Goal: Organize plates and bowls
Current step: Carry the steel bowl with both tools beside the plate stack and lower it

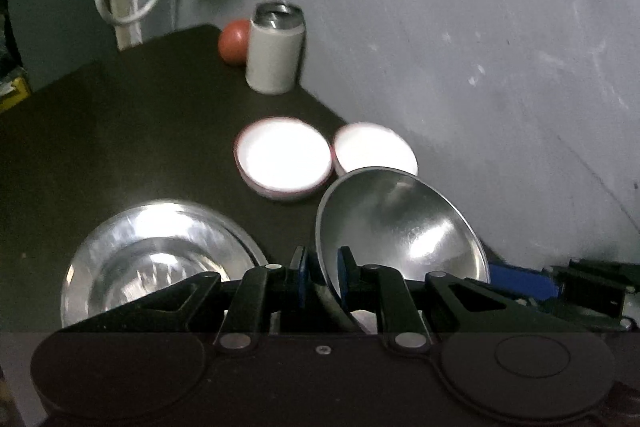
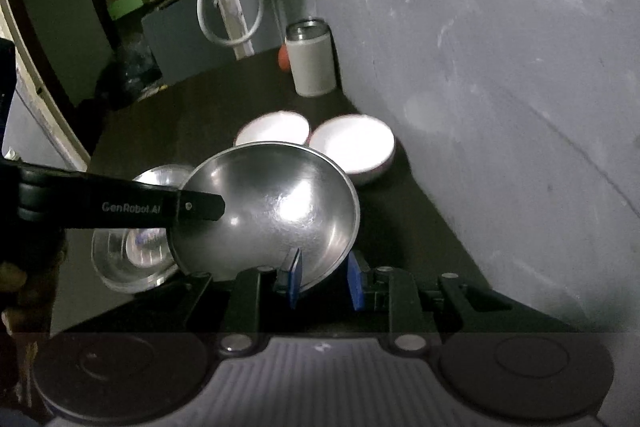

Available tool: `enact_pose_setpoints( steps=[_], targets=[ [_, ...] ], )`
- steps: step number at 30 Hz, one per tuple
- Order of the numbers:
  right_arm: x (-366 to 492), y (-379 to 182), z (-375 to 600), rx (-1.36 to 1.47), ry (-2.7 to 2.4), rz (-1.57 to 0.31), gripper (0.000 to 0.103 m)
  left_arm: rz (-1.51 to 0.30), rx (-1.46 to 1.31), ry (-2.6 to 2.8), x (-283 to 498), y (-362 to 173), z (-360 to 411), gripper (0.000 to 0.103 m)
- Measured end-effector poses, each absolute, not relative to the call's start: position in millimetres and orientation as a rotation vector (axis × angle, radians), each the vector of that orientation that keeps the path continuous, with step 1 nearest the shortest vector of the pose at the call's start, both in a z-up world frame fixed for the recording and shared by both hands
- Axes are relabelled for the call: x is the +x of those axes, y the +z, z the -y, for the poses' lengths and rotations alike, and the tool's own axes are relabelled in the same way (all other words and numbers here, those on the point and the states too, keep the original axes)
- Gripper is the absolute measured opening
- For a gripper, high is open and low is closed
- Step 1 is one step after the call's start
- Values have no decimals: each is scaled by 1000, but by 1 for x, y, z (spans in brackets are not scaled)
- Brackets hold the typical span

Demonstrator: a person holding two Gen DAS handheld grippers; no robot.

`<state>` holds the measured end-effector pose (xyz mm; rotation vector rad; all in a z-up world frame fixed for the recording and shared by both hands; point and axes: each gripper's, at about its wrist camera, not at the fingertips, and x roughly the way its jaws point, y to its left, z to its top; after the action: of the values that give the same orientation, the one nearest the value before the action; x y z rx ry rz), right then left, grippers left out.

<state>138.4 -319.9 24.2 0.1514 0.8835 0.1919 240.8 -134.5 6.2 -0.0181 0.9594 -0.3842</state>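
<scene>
Both hand-held grippers are clamping one tilted steel bowl (image 2: 268, 211) by opposite rims: left hand-held gripper (image 1: 324, 277), right hand-held gripper (image 2: 326, 279). Steel plate (image 1: 156, 259) is lying on the worktop (image 1: 120, 147), lower-left of the bowl, nearer the left.

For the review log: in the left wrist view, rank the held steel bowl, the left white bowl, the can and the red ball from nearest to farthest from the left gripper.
1. Steel bowl, rim clamped in the left gripper.
2. Left white bowl, ahead on the table.
3. Can, far back by the wall.
4. Red ball, just behind the can's left side.
</scene>
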Motion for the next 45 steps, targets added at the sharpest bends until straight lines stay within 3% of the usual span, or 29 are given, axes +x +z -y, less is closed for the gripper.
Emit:
enact_pose_setpoints(
  steps=[11, 26, 34, 37, 39, 43, 45],
  targets=[
    [122, 12, 322, 167, 238, -984, 28, -1128, -19, -395, 221, -21, 127, 17],
    [130, 12, 311, 145, 274, -988, 28, -1171, -30, -371, 215, -28, 117, 17],
    [128, 13, 317, 161, 245, -975, 31, -1159, -20, -373, 213, -25, 112, 24],
    [130, 14, 320, 174, 234, -967, 37, -1132, -6, -390, 210, -17, 110, 34],
    [131, 16, 322, 181, 229, -955, 43, -1088, 32, -377, 208, -9, 110, 55],
    [136, 19, 323, 196, 226, -935, 56, -1015, 57, -375, 213, 5, 105, 62],
    [141, 21, 322, 207, 228, -921, 61, -987, 50, -372, 221, 10, 101, 73]
  ],
)
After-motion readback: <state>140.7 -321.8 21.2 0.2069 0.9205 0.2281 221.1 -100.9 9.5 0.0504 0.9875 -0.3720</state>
